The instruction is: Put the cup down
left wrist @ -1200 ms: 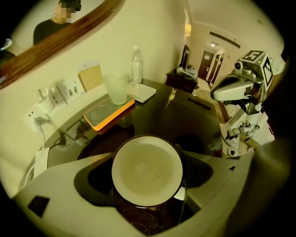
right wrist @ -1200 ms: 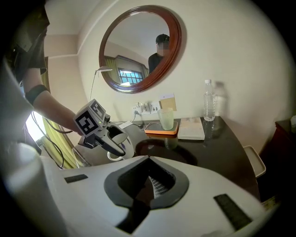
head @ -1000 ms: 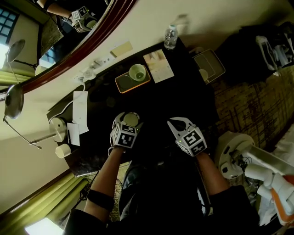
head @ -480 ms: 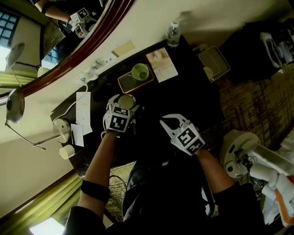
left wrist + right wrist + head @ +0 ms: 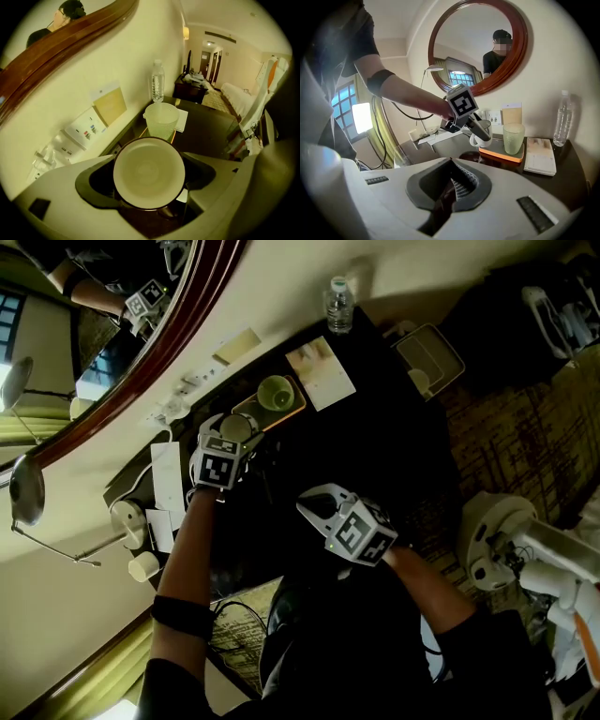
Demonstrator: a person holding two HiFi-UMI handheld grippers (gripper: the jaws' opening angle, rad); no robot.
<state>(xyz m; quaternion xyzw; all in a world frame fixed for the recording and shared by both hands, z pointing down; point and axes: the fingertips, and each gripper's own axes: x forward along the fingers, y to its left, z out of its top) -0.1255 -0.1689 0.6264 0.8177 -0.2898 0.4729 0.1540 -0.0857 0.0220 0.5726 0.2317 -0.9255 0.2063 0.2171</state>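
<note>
A white cup (image 5: pixel 235 427) with a dark rim sits upright between the jaws of my left gripper (image 5: pixel 232 437), which is shut on it. In the left gripper view the cup's mouth (image 5: pixel 149 171) fills the gap between the fingers. In the right gripper view the cup (image 5: pixel 481 133) hangs at the left end of the orange tray (image 5: pixel 506 155), close over it; I cannot tell if it touches. A ribbed green glass (image 5: pixel 275 393) stands on that tray (image 5: pixel 293 412). My right gripper (image 5: pixel 306 506) is shut and empty, nearer the person, over the dark table.
A water bottle (image 5: pixel 338 304) and a booklet (image 5: pixel 322 373) lie beyond the tray on the dark table (image 5: pixel 375 446). A second tray (image 5: pixel 429 358) sits at the far right. Papers (image 5: pixel 165 465), a lamp base (image 5: pixel 125 517) and wall sockets (image 5: pixel 84 132) are at the left. A mirror (image 5: pixel 112 324) hangs above.
My left gripper carried the cup away from the person, up to the left end of the orange tray. The right gripper drifted left and a little further from the person, still shut.
</note>
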